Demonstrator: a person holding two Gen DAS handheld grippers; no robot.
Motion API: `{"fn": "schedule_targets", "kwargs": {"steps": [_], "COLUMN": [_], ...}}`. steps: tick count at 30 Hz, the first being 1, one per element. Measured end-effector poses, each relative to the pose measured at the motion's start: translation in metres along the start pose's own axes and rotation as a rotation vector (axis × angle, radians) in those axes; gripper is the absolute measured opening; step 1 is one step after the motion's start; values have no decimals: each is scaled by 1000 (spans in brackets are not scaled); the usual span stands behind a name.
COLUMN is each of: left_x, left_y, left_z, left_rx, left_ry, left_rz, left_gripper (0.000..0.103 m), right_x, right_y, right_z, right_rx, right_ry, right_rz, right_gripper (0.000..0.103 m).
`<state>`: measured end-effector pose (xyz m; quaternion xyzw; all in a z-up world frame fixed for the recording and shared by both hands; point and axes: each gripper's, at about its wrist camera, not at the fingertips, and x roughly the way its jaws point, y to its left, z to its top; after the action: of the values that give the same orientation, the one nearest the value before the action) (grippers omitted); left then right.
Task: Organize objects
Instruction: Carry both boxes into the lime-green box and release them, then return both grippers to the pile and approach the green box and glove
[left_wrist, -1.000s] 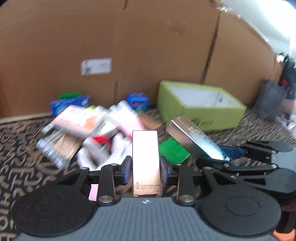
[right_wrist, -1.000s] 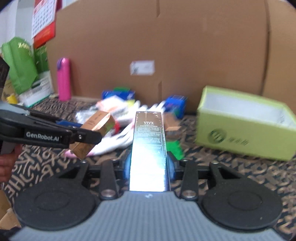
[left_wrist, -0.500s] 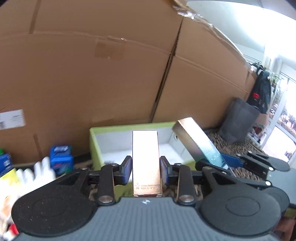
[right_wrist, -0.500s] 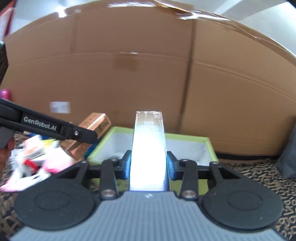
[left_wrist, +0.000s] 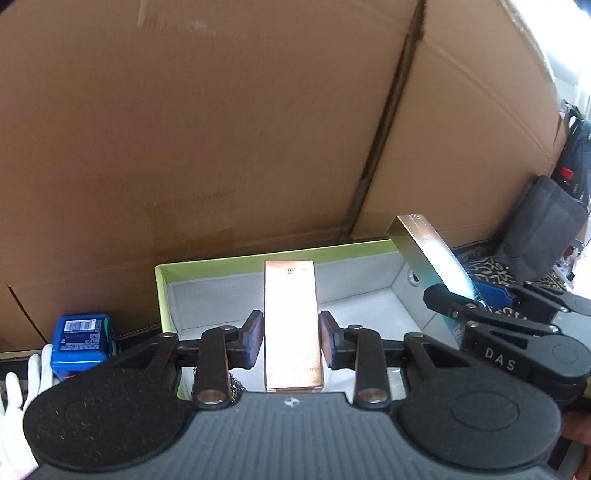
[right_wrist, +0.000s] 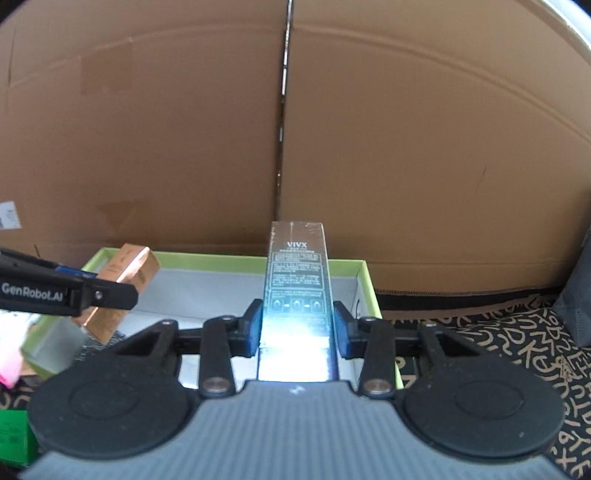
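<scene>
the left wrist view looks forward and somewhat downward along its own left gripper (left_wrist: 291, 341), close above the near rim of the green box (left_wrist: 160, 295), facing the cardboard wall (left_wrist: 221, 129) behind it, with the right gripper (left_wrist: 461, 306) entering from the right edge. the right wrist view looks the same way along the right gripper (right_wrist: 297, 328) from a spot further right, with the left gripper (right_wrist: 110, 295) reaching in from the left edge. both views share the green box (right_wrist: 369, 284), the cardboard wall (right_wrist: 406, 147) and the patterned surface (right_wrist: 517, 332), seen from side by side at close range.
</scene>
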<state>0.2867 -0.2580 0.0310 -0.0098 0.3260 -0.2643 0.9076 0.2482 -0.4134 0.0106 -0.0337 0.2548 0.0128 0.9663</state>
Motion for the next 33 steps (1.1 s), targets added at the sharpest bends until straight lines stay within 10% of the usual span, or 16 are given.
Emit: {"fn": "schedule_targets", "kwargs": {"steps": [3,5,18,33], "left_x": [6,5,-45,-192], "left_y": [0,0,0,36], "left_z": [-4,-6,-16,-100], "left_rx": [-11,-22,10,-34], "left_ry": [-32,-47,-119,-171], "left_rz": [-29,-25,29,84], "left_gripper": [42,86,88,88], "right_x": [6,9,-41,-165], "right_y": [3,3,6,79], "right_z": [-11,-16,-18,-62], "right_rx": [-31,-48,-65,-88], "right_ry": [5,-1,-86,-237], "right_rz": [-30,-37,-62,138], "right_gripper": [39,61,103,103]}}
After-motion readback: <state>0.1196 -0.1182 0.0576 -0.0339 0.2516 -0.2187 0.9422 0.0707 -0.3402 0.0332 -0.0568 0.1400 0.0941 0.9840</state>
